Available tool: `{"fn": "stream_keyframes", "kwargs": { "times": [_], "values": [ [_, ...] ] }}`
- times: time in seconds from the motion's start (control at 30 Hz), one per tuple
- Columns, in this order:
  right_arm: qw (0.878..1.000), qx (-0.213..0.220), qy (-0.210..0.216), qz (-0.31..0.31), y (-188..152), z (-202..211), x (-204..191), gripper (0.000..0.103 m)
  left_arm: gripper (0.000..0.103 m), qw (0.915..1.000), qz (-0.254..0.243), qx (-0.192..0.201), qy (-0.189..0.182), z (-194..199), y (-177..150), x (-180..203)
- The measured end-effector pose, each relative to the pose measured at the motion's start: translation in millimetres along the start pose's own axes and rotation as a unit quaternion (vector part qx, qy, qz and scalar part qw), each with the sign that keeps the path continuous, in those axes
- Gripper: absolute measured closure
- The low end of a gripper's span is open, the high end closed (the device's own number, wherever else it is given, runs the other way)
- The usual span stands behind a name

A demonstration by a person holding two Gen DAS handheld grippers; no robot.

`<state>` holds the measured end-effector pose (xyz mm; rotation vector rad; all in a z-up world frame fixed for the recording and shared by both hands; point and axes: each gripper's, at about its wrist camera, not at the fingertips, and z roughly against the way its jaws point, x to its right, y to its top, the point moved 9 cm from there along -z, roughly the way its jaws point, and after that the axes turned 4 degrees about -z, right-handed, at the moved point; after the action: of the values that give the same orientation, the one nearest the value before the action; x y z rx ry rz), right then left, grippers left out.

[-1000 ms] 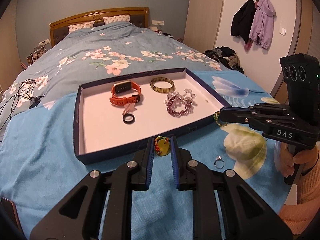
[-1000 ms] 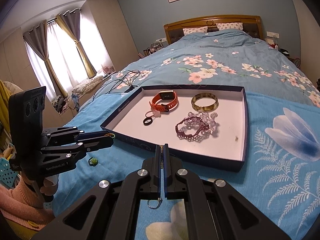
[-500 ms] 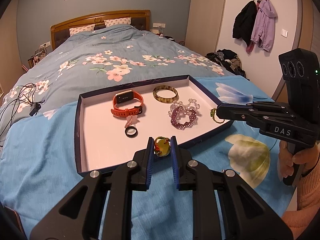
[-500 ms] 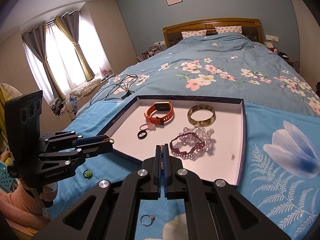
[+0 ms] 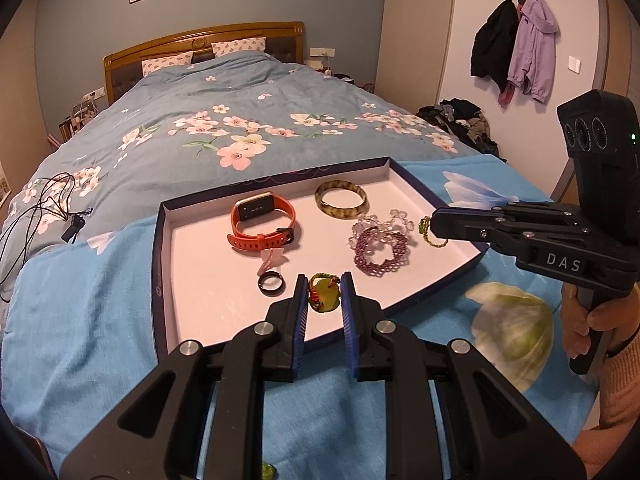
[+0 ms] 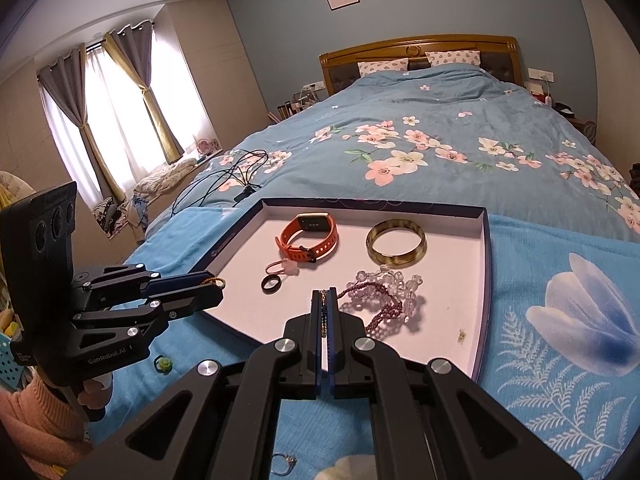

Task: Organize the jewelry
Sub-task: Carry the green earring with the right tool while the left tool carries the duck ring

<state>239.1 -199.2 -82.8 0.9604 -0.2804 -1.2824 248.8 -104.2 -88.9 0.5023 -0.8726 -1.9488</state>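
A shallow navy tray (image 5: 162, 264) with a white floor lies on the bed; it also shows in the right wrist view (image 6: 486, 264). In it lie an orange watch (image 5: 262, 226), a brown bangle (image 5: 341, 200), purple and clear bead bracelets (image 5: 380, 242), a black ring (image 5: 272, 283) and a pink piece (image 5: 273, 258). My left gripper (image 5: 324, 300) is shut on a yellow-green pendant (image 5: 325, 300) over the tray's near part. My right gripper (image 6: 325, 312) is shut on a thin green bead chain (image 5: 430, 236) above the tray's right side.
A silver ring (image 6: 285, 460) and a small green bead ring (image 6: 163, 364) lie on the blue blanket in front of the tray. Black cables (image 5: 44, 208) lie on the floral duvet at the left. Coats (image 5: 516, 48) hang on the right wall.
Both grippers have moved forward from the blanket in front of the tray to over its floor, each still carrying its piece.
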Motion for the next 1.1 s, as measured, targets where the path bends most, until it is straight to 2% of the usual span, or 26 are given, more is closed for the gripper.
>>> {"fn": "stream_keyframes", "kwargs": {
  "times": [1.1],
  "values": [
    [0.999, -0.033, -0.021, -0.014, 2, -36, 16, 0.102, 0.086, 0.9989, 0.021, -0.035, 0.024, -46, -2, -21]
  ]
}}
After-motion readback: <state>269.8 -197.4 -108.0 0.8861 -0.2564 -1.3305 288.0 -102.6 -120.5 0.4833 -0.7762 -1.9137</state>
